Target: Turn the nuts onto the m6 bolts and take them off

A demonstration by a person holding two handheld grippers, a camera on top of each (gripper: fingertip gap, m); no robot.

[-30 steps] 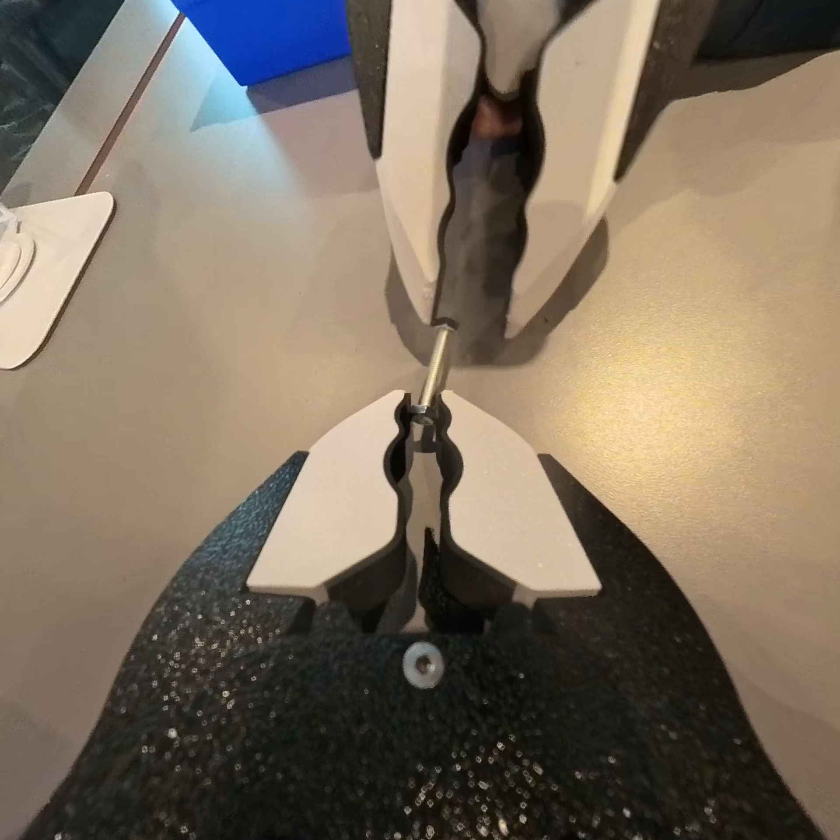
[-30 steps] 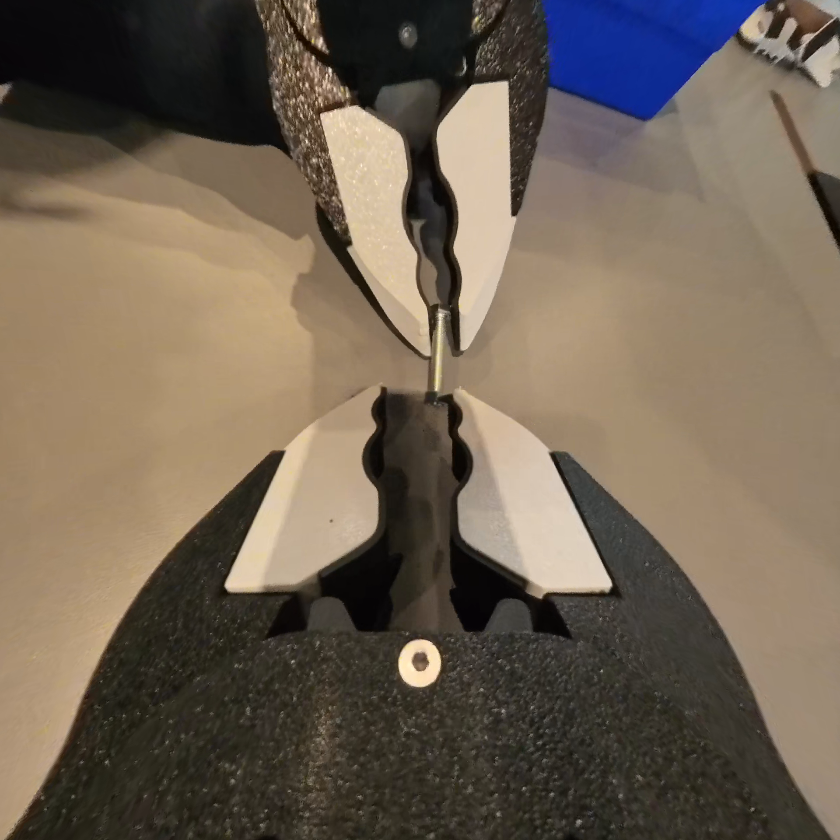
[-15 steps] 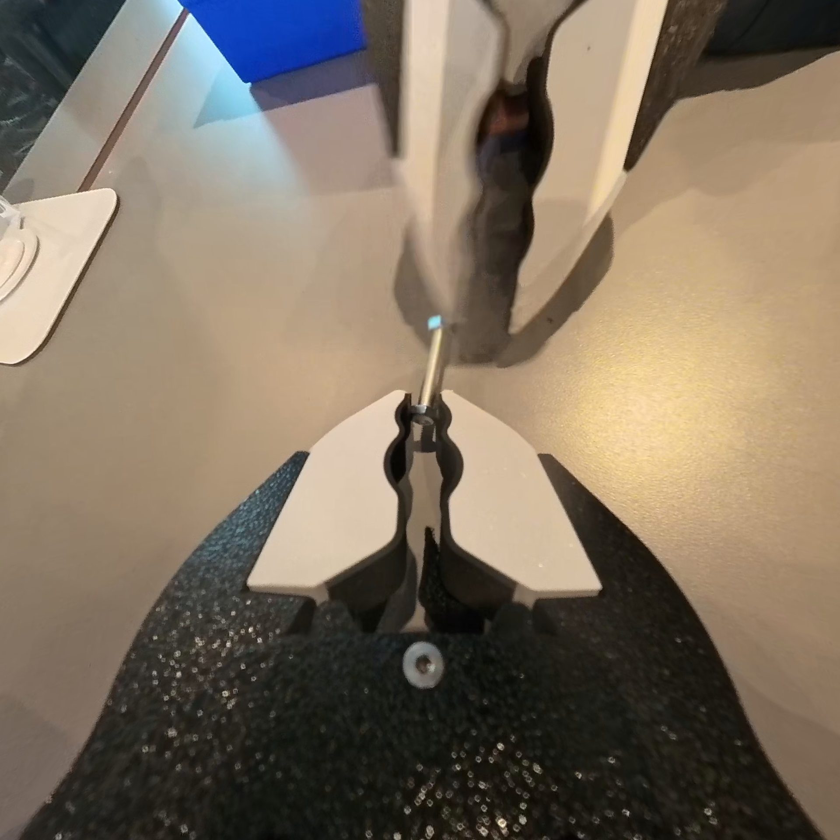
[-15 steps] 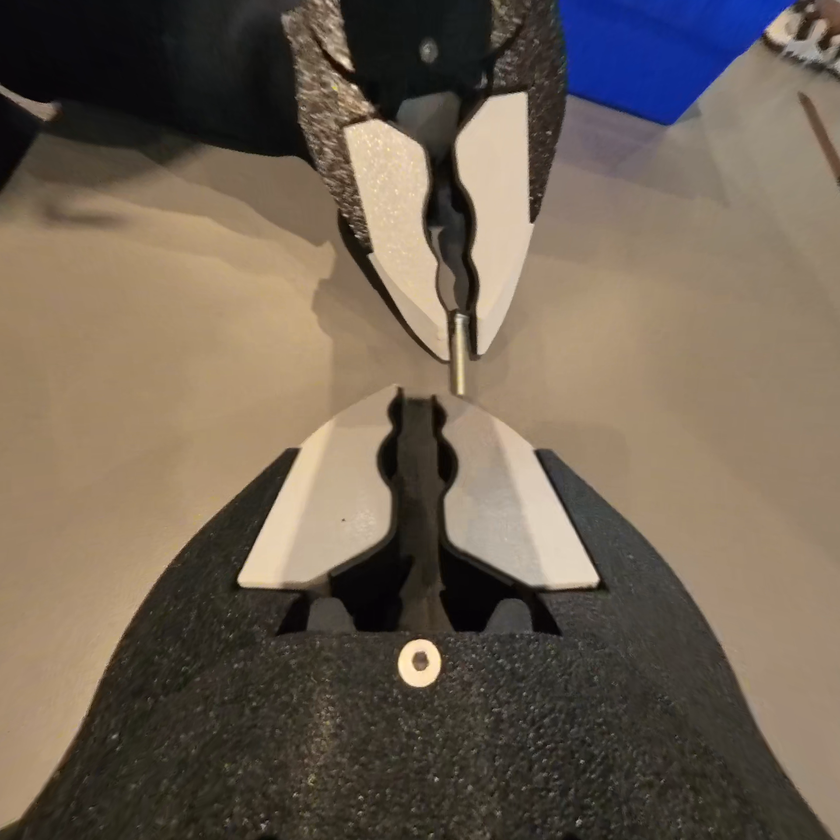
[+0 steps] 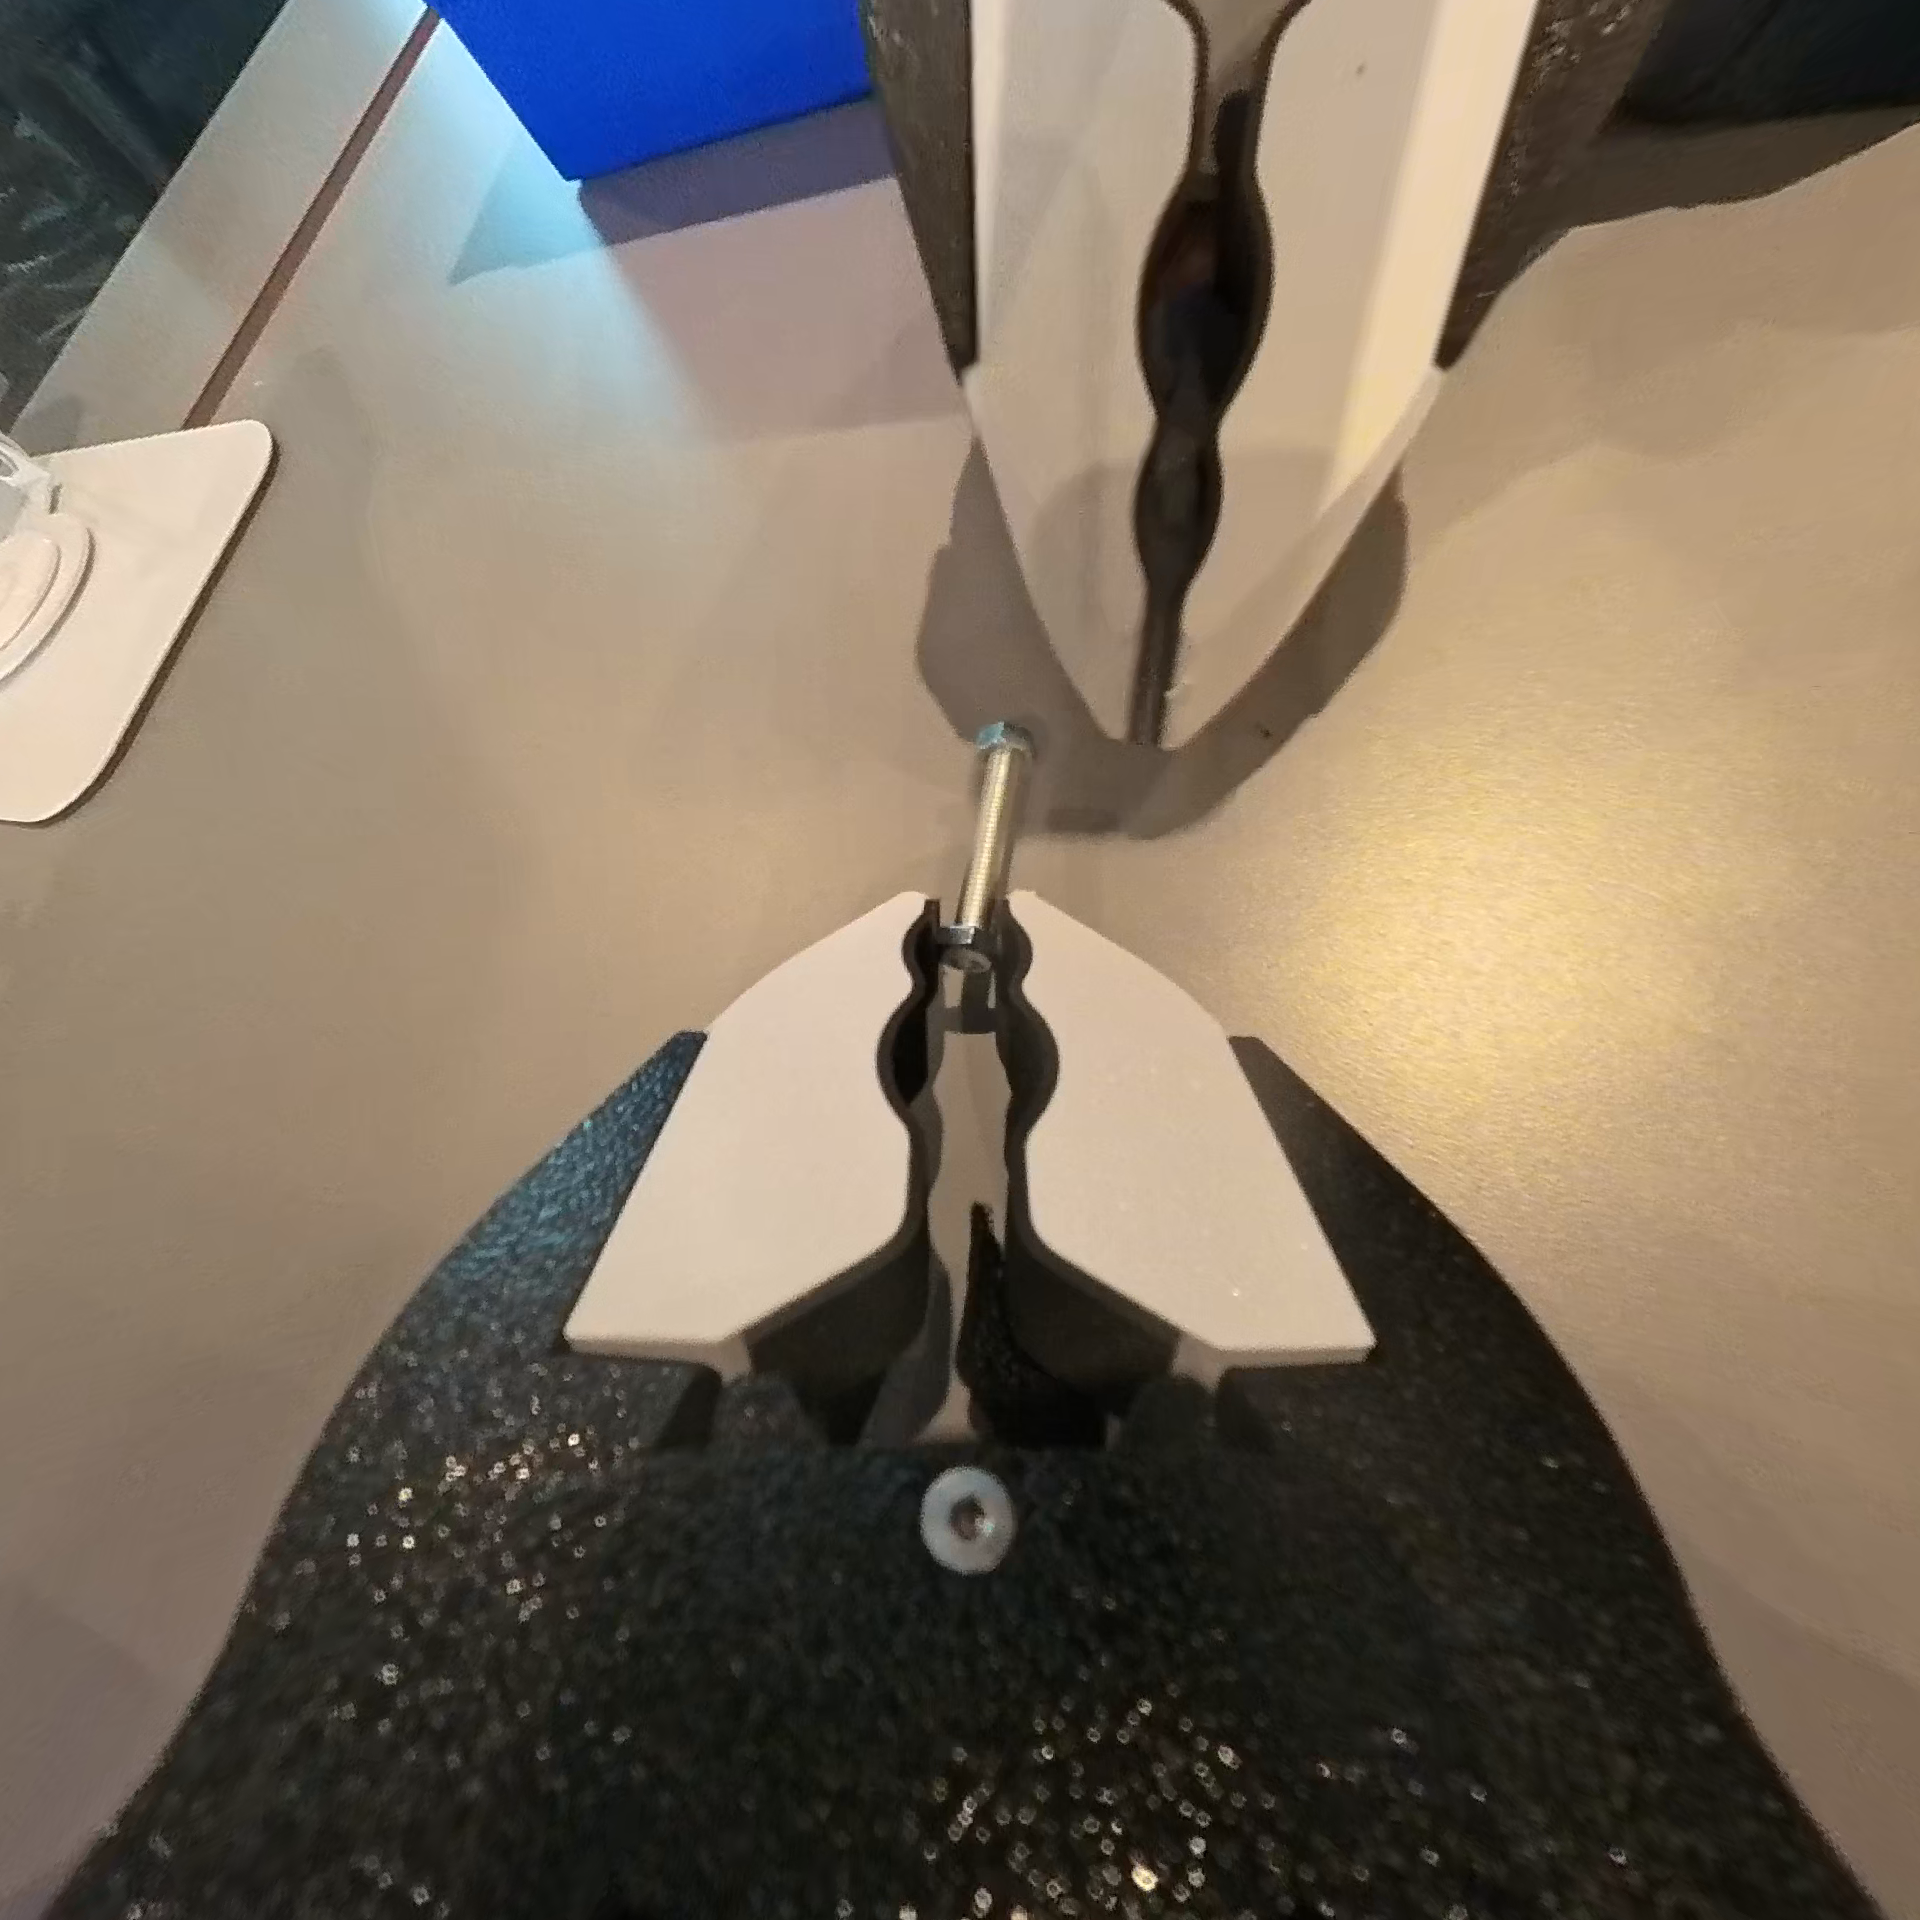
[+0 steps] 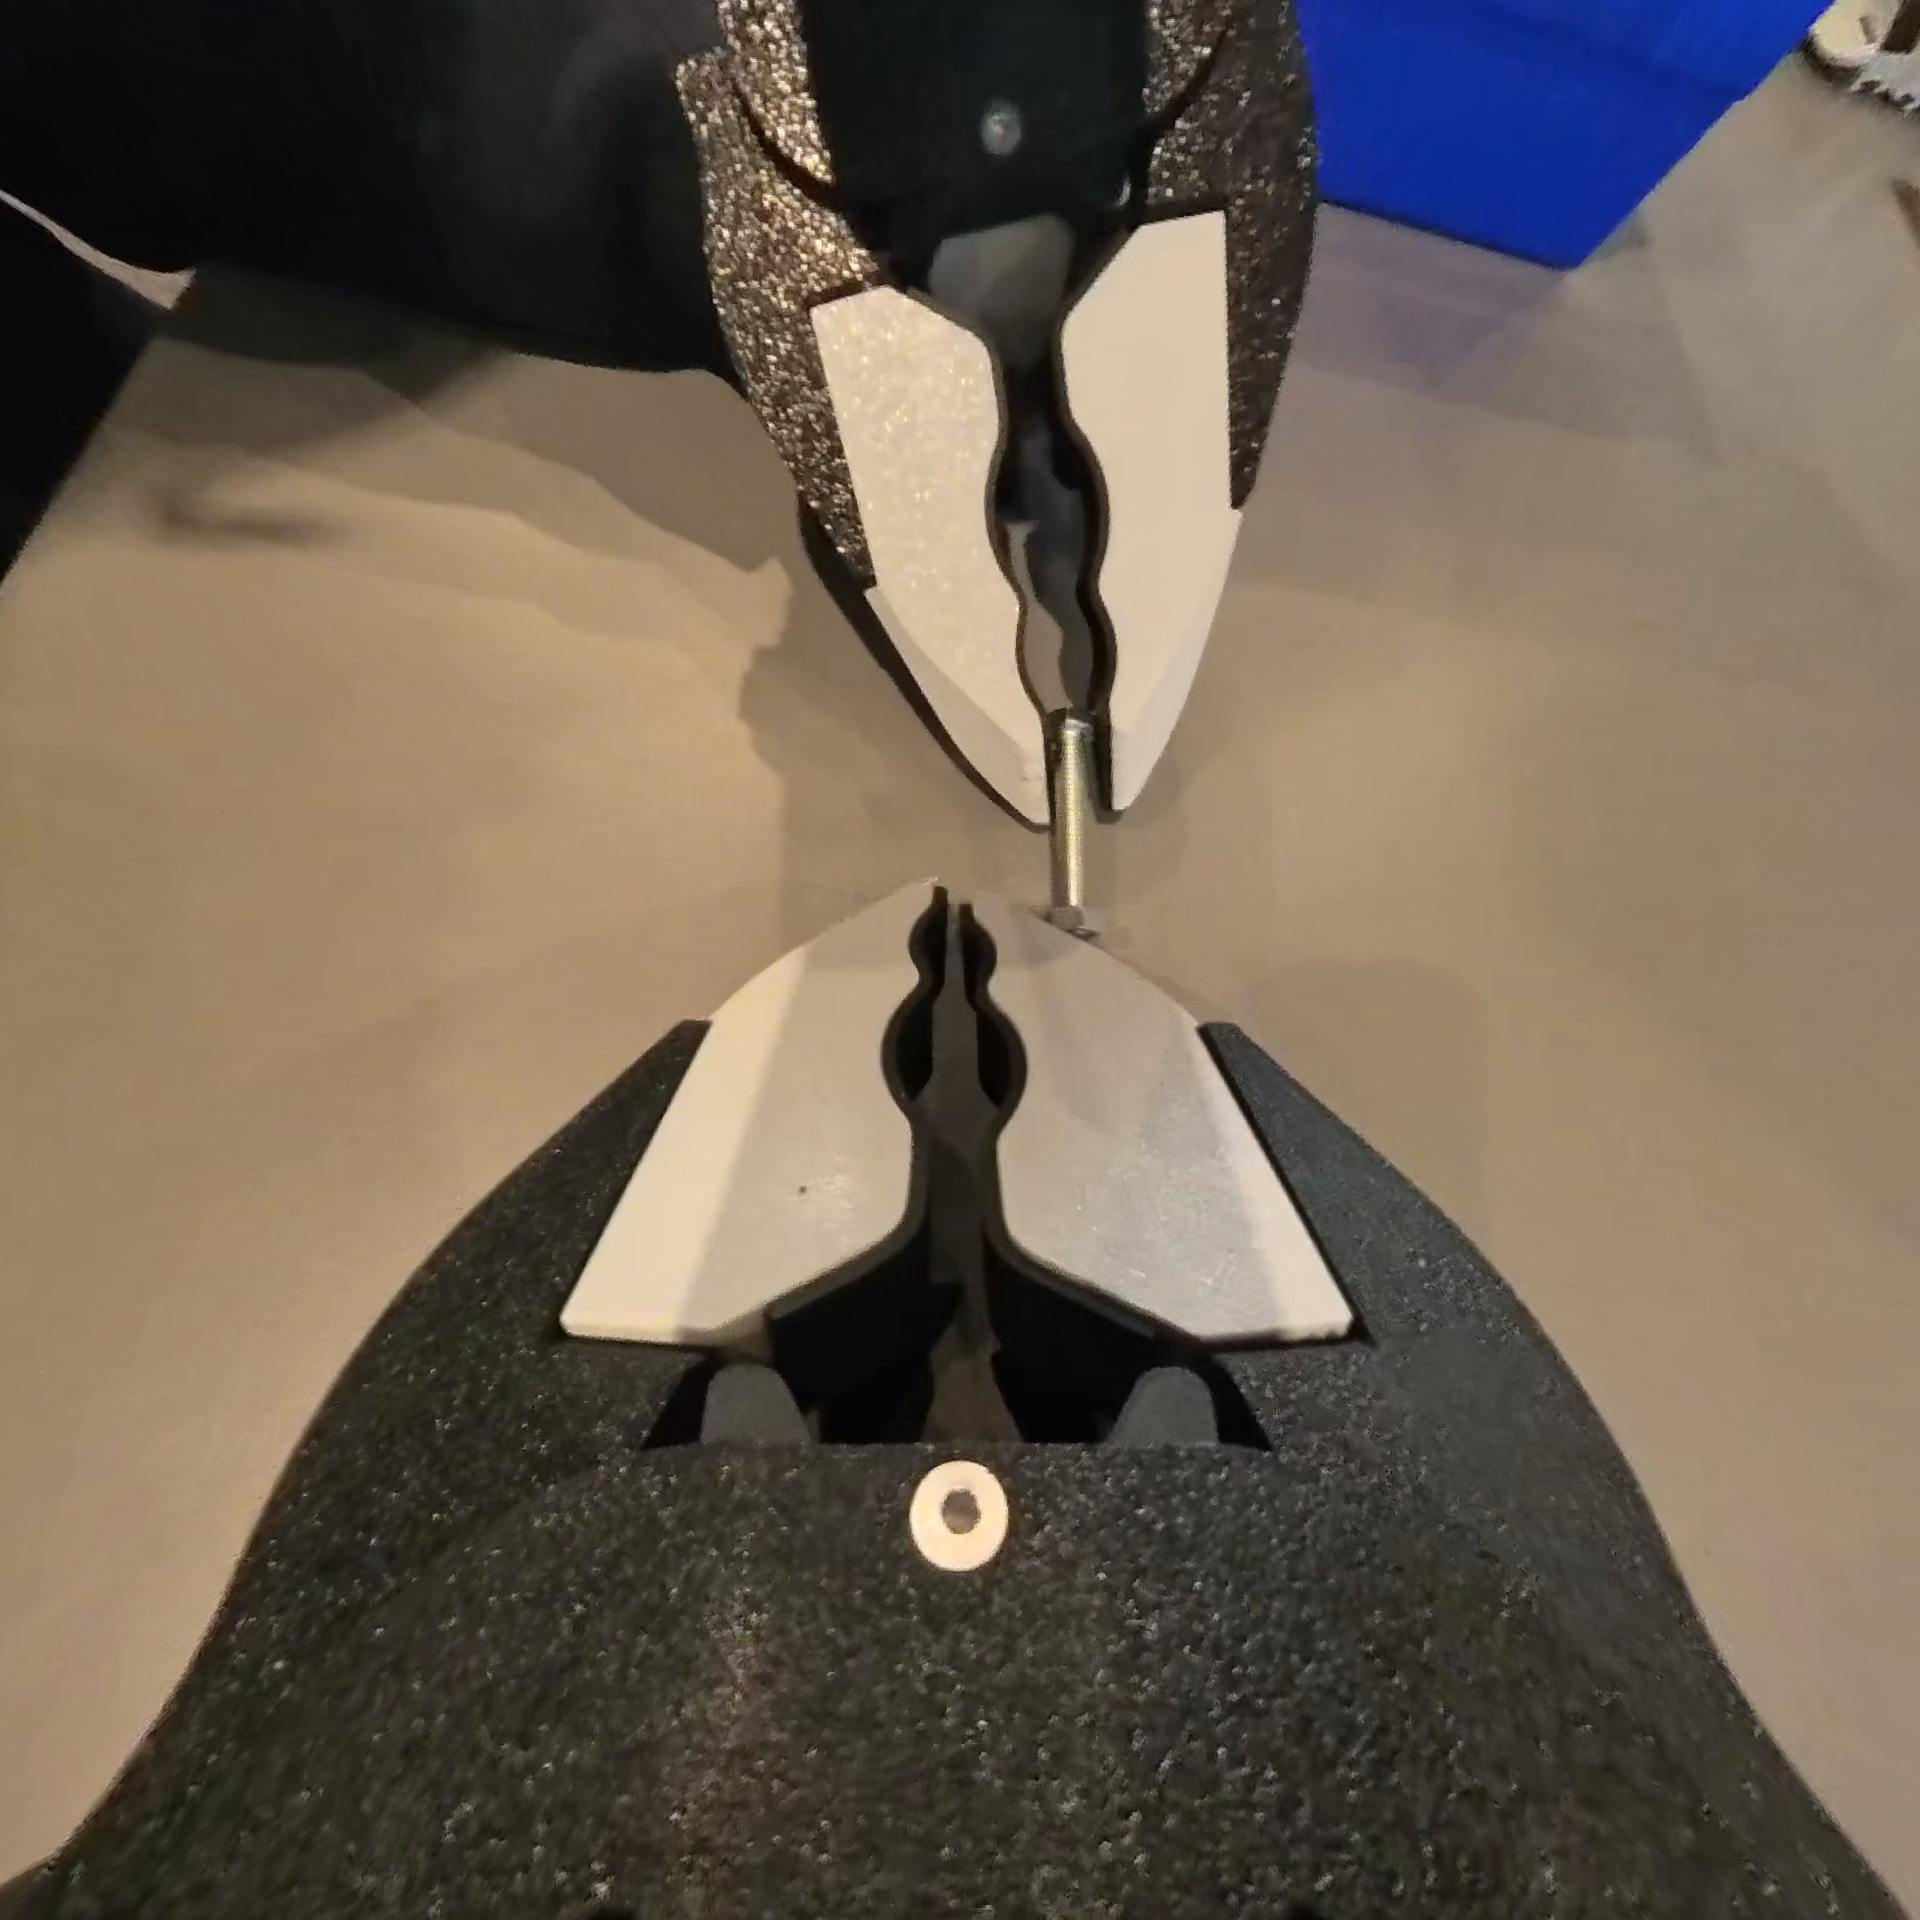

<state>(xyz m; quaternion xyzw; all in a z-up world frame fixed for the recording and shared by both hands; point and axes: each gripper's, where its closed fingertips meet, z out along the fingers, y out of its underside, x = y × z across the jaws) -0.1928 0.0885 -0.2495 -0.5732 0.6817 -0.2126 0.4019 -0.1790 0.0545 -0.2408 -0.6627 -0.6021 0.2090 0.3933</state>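
Steel bolt clamped at head end by left tongs; nut sits at far tip. Right tongs closed, empty, just beside nut. Unscrewing judged nearly finished.

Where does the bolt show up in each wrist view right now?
Left wrist view: the bolt runs up from the left gripper, centre frame.
Right wrist view: upper centre, hanging from the left gripper's jaws, beside the right gripper.
Shared landmark: the blue box.
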